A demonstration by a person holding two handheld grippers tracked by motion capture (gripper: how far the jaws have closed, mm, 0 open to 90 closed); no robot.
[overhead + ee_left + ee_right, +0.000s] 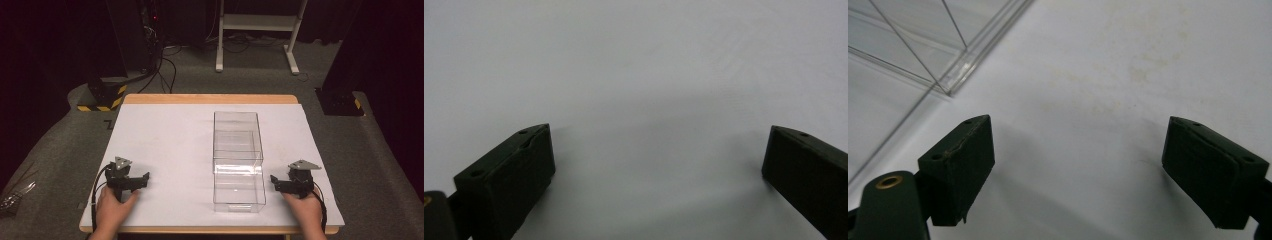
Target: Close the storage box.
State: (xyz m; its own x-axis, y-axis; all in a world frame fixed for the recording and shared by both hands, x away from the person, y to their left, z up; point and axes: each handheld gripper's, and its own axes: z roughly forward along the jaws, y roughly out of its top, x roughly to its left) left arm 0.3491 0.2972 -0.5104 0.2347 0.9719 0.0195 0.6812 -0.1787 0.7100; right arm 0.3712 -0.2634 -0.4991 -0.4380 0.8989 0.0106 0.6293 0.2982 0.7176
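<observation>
Clear box [238,160] upright, long axis running front-to-back; L claw [146,176] & R claw [273,178] both wide, empty.

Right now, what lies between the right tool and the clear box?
Nothing: in the high view, only bare white table cover separates the open right tool from the clear box. The right gripper view agrees.

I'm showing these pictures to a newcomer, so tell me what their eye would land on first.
The clear plastic box stands out first, a tall see-through container resting on the white table sheet right of centre. Next come the two black grippers near the table's front edge: the left gripper left of the box and the right gripper just beside its near right corner, both with jaws wide apart and holding nothing.
</observation>
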